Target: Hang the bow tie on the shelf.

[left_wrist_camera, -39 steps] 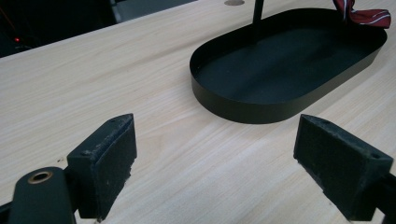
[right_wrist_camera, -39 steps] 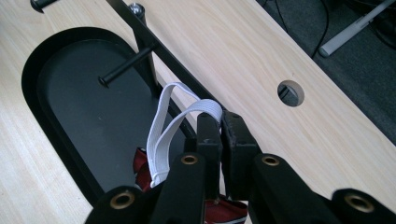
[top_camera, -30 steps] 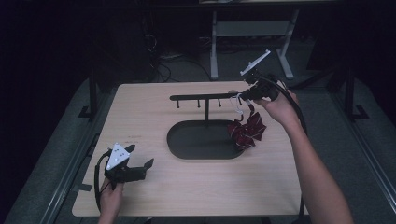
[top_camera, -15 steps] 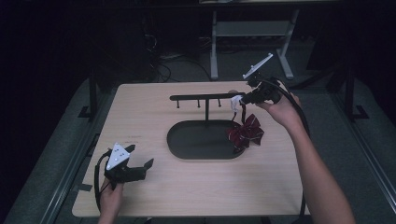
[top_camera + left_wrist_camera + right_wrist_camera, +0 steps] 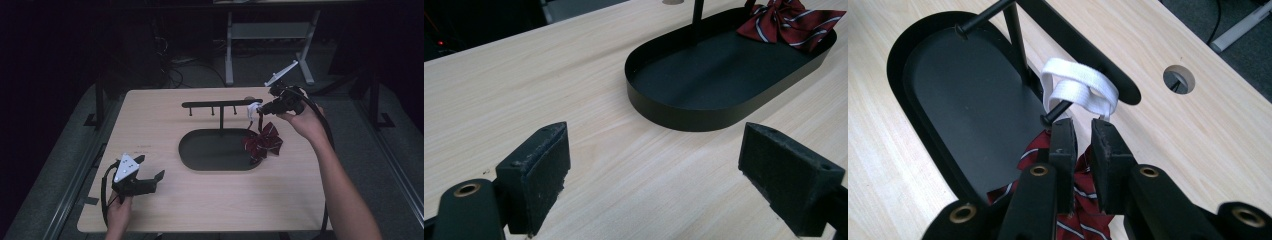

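Note:
A dark red striped bow tie (image 5: 263, 142) hangs at the right end of a black oval tray (image 5: 210, 160), partly over its rim. Its white strap (image 5: 1079, 87) loops over a peg (image 5: 1055, 112) at the right end of the T-shaped stand's bar (image 5: 220, 104). My right gripper (image 5: 261, 107) is shut on the strap just below that peg (image 5: 1084, 125), with the red bow (image 5: 1034, 148) hanging under the jaws. My left gripper (image 5: 150, 177) rests at the table's front left, open and with nothing in it (image 5: 654, 175). It faces the tray wall (image 5: 689, 117) and the bow (image 5: 794, 22).
The light wooden table (image 5: 165, 125) has a round cable hole (image 5: 1179, 79) just behind the stand. Bare wood surrounds the tray on all sides. Beyond the far edge stand a white desk frame (image 5: 230, 50) and cables on a dark floor.
My right gripper has shifted slightly left and down toward the bar's right end, carrying the strap. The bow barely moved. The left gripper stayed still.

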A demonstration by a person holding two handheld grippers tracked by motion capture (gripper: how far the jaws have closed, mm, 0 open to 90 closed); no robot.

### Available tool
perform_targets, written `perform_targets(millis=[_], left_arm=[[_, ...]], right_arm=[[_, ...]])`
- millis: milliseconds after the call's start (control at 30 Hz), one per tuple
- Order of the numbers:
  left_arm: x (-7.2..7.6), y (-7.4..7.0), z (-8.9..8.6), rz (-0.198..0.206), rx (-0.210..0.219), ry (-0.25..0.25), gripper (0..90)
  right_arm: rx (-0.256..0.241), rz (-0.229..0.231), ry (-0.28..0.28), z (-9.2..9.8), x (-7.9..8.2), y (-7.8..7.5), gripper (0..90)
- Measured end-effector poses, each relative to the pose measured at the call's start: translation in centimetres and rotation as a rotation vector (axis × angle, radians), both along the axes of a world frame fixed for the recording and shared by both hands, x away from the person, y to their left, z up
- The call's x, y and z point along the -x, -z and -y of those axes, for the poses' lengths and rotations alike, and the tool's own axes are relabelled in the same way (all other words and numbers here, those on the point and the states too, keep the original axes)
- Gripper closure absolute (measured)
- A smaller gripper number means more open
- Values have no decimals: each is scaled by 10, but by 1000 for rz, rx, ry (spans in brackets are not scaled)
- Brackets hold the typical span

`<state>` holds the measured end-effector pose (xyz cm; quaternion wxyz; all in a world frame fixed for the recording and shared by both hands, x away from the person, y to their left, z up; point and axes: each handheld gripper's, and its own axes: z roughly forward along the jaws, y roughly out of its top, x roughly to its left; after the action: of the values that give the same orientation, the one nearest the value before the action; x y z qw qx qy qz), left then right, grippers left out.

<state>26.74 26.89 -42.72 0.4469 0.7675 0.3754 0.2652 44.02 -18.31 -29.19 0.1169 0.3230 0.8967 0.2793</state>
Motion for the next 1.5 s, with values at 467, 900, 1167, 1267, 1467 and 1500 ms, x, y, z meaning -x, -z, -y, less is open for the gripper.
perform_targets(millis=[467, 900, 1167, 1267, 1467, 1500], left_arm=[[0, 0, 0, 0, -3, 1, 130], [0, 0, 0, 0, -11, 5, 130], [1, 0, 0, -1, -8, 8, 129], [1, 0, 0, 1, -9, 8, 130], [1, 0, 1, -2, -11, 9, 130], [1, 0, 1, -3, -11, 10, 130]], right_arm=[[-31, -22, 13, 12, 3, 6, 772], [-45, -46, 25, 18, 4, 18, 742], [-60, -71, 40, 23, 4, 27, 688], [-69, -70, 41, 26, 5, 31, 680], [-80, -83, 51, 31, 7, 36, 666], [-82, -85, 52, 32, 8, 37, 663]])
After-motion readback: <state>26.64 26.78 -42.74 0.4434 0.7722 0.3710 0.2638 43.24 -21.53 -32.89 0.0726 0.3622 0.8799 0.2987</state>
